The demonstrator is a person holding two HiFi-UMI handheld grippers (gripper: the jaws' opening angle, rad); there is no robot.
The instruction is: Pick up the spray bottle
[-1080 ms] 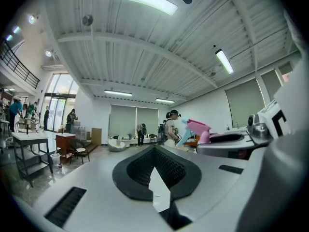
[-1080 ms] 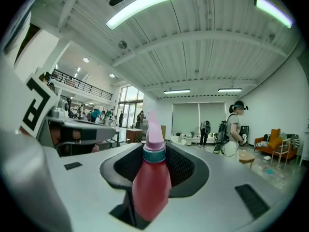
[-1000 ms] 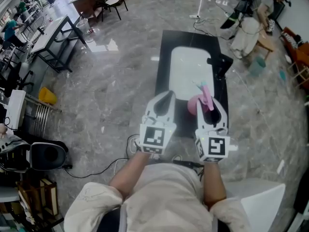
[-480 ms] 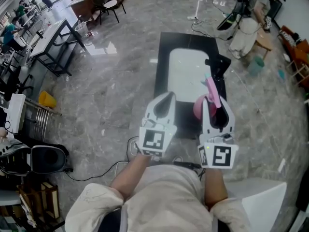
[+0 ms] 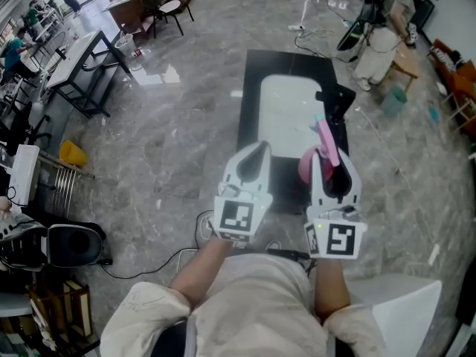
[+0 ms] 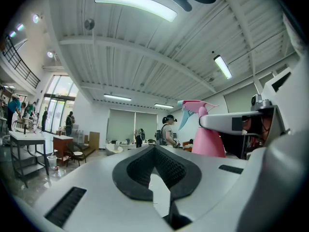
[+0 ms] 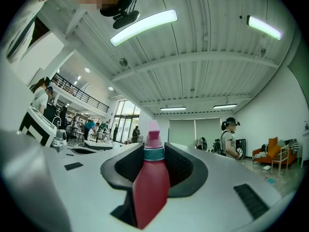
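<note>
The pink spray bottle (image 5: 307, 163) is held up off the black table (image 5: 253, 88), near its front right corner. My right gripper (image 5: 332, 161) is shut on its neck. In the right gripper view the bottle (image 7: 150, 182) stands upright between the dark pads (image 7: 178, 166), with its teal collar and pink cap above them. My left gripper (image 5: 259, 149) hovers beside it on the left, jaws together and empty. The left gripper view shows its closed pads (image 6: 169, 168), and the bottle (image 6: 208, 140) with its trigger head at the right.
A white panel (image 5: 291, 110) lies on the black table, with a black object (image 5: 339, 99) at its right edge. A cable (image 5: 202, 225) runs over the marble floor below my left gripper. Desks (image 5: 78, 54) stand far left. A person (image 5: 383, 28) is at the upper right.
My right gripper has risen with the spray bottle, which now shows higher and larger in the head view. The left gripper has stayed where it was.
</note>
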